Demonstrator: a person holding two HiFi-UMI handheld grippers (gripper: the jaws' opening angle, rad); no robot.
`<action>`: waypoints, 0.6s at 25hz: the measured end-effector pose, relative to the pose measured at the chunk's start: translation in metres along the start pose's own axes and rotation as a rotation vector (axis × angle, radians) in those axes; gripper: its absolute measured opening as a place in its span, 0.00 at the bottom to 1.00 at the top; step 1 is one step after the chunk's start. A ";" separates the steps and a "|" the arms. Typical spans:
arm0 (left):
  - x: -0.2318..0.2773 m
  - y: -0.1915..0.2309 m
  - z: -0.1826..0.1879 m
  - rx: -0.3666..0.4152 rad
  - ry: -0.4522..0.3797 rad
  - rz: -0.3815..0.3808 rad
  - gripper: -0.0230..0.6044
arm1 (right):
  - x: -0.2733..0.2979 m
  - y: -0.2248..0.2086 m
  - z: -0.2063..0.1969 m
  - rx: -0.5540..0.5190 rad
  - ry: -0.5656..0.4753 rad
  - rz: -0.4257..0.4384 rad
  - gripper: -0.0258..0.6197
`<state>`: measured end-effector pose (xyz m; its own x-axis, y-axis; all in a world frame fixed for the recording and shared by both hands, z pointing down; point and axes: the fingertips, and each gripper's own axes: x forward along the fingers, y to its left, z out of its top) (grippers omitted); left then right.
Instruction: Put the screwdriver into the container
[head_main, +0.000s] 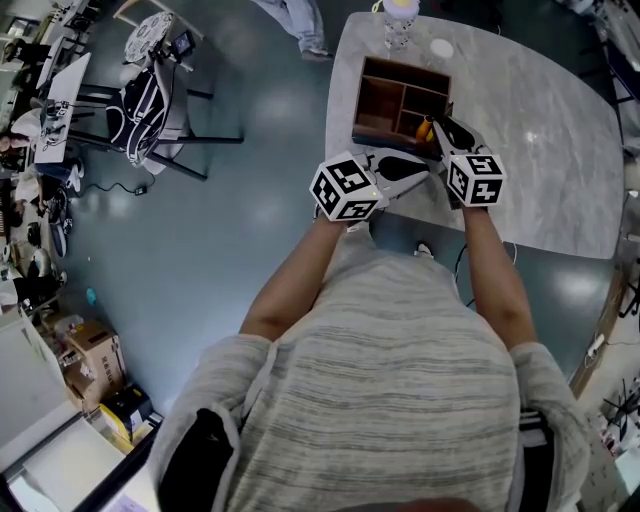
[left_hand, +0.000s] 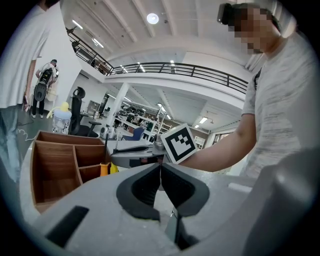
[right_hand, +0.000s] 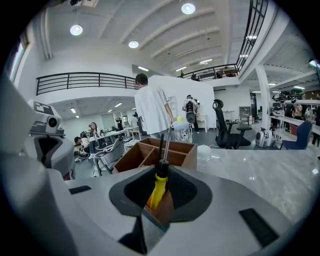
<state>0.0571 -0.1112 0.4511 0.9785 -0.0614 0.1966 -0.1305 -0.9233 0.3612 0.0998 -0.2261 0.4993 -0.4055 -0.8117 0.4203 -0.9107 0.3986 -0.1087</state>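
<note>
The screwdriver (right_hand: 157, 186) is standing almost upright, yellow handle down, over the near right corner of the wooden container (head_main: 361, 98). The right gripper (head_main: 445, 135) is holding it, its jaws partly apart and pressing on the handle. The left gripper (left_hand: 161, 172) is waiting beside it over the counter (head_main: 540, 130), jaws together and empty. By my judgement the task is nearly finished, with only lowering and release left. No view is showing whether the handle's end is touching the compartment floor, or is inside the rim at all.

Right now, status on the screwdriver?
Right gripper clamped on yellow-handled screwdriver, at wooden organizer's near corner. Left gripper shut, empty. No obstruction seen.
</note>
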 end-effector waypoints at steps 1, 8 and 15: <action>0.001 0.000 0.000 0.000 0.000 -0.001 0.07 | 0.000 0.000 -0.001 0.003 0.003 0.001 0.16; 0.004 -0.003 -0.001 0.000 0.007 -0.012 0.07 | -0.001 -0.001 -0.003 -0.001 0.021 0.003 0.16; 0.003 -0.002 -0.001 0.000 0.006 -0.010 0.07 | 0.000 0.001 -0.004 -0.025 0.039 0.007 0.16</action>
<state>0.0602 -0.1096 0.4522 0.9789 -0.0497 0.1981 -0.1205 -0.9237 0.3636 0.0992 -0.2235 0.5030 -0.4078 -0.7921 0.4543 -0.9055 0.4150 -0.0892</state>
